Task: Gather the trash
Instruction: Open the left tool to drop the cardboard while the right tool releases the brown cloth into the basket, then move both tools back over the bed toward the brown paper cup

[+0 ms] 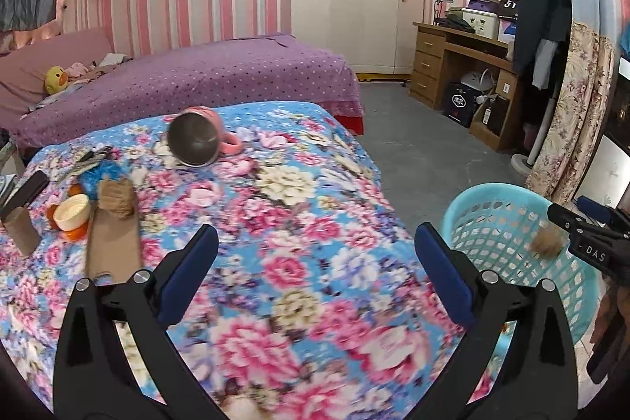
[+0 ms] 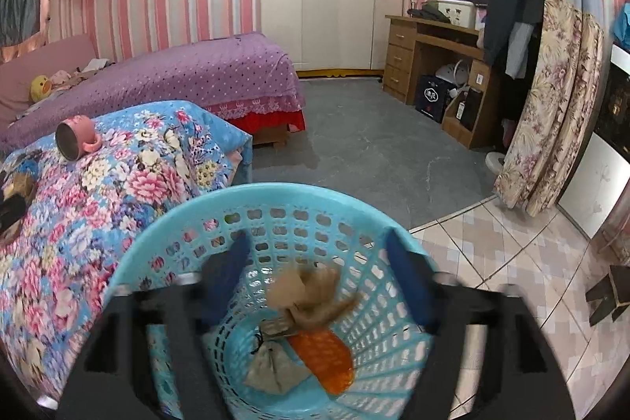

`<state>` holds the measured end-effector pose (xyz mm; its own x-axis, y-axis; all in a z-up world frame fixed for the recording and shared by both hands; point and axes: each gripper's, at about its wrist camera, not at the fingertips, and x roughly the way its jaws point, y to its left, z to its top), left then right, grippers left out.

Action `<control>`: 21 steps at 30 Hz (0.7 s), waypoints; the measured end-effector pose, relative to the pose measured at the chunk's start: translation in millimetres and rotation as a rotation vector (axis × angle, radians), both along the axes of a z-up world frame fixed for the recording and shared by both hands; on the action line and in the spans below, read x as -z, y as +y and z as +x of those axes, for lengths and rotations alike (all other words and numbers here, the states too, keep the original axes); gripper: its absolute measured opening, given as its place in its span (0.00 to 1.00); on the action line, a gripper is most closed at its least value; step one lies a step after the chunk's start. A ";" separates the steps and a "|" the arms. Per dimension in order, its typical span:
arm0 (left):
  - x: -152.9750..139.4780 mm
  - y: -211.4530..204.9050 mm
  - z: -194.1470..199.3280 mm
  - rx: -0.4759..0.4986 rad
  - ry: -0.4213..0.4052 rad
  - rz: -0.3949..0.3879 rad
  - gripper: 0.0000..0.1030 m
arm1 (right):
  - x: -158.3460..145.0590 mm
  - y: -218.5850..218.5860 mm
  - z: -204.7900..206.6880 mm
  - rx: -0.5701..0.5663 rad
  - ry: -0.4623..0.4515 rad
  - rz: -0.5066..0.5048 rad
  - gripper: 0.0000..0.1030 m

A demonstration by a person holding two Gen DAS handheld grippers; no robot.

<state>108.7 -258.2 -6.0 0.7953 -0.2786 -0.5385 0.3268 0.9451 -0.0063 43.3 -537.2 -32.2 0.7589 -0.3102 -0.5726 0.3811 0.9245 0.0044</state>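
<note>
I'm counting one blue basket [image 2: 275, 195] under my right tongs [image 2: 319, 278] — three scraps lying inside, a fourth falling — and one pink mug [image 1: 197, 136] ahead of my left tongs [image 1: 315, 262].

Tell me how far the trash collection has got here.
Done: orange peel and a grey wad lie in the blue basket. In hand: a brown crumpled scrap is falling between the open right tool. Left: cardboard pieces on the floral bedspread; the left tool is open, empty.
</note>
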 end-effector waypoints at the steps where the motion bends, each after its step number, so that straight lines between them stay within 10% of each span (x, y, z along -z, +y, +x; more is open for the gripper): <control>1: -2.0 5.4 -0.7 -0.004 -0.005 0.001 0.94 | -1.4 2.3 0.9 0.002 -0.008 0.001 0.81; 21: -0.4 134.4 31.9 -0.187 -0.011 -0.008 0.95 | -16.1 90.7 57.3 -0.040 -0.015 -0.042 0.93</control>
<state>140.6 -123.8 -5.6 0.8392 -0.1293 -0.5282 0.1454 0.9893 -0.0111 100.6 -446.5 -16.1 0.7796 -0.3030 -0.5482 0.3438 0.9386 -0.0298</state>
